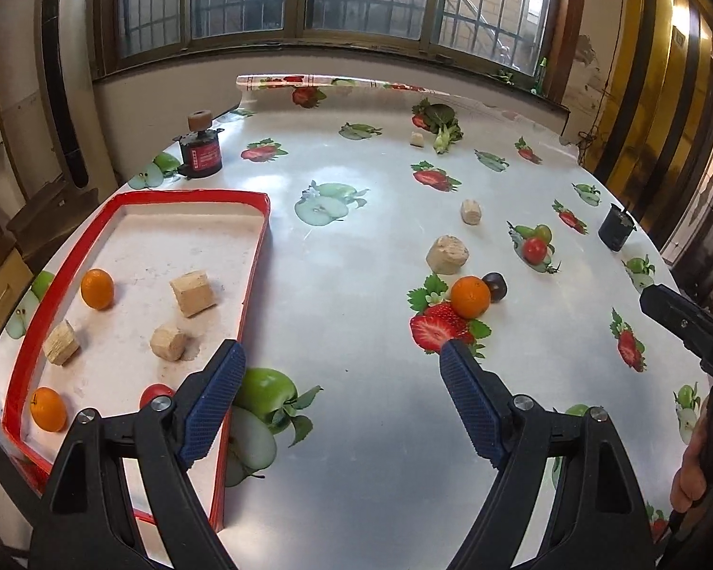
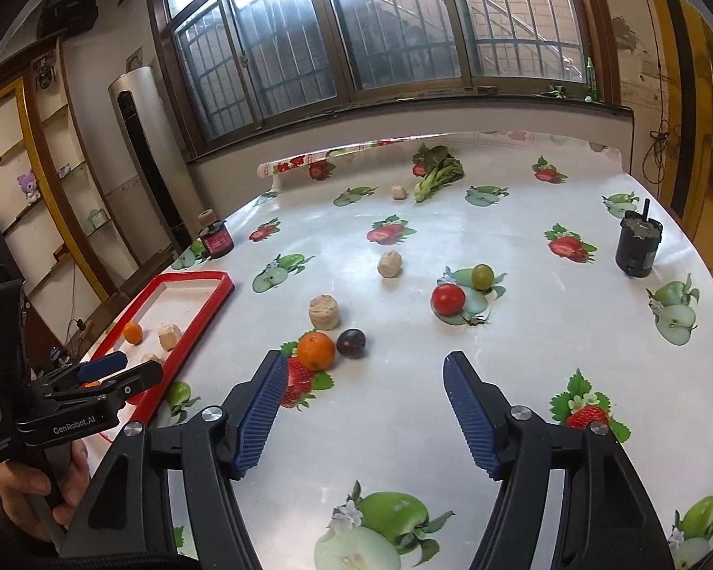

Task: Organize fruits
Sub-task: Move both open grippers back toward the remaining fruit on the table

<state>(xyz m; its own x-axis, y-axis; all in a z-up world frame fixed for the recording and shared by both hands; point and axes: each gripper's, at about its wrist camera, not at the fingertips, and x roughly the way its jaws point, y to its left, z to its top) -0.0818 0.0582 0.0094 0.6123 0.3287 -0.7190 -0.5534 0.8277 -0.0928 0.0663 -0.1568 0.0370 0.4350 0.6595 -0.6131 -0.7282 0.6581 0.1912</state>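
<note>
A red-rimmed tray (image 1: 256, 247) at the table's left holds two oranges (image 1: 97, 289), a red fruit (image 1: 154, 393) and several wooden blocks (image 1: 192, 292). On the table lie an orange (image 1: 470, 296) (image 2: 315, 350), a dark plum (image 1: 494, 286) (image 2: 351, 343), a red tomato (image 2: 448, 299) and a green grape (image 2: 483, 276). My left gripper (image 1: 342, 346) is open and empty beside the tray's right rim. My right gripper (image 2: 366, 361) is open and empty, just short of the orange and plum.
Wooden blocks (image 2: 324, 312) (image 2: 390, 264) lie mid-table. A leafy green vegetable (image 2: 437, 172) and a small block (image 2: 398, 192) lie at the back. A dark red jar (image 2: 217, 238) stands behind the tray. A black cup (image 2: 638, 247) stands at the right edge.
</note>
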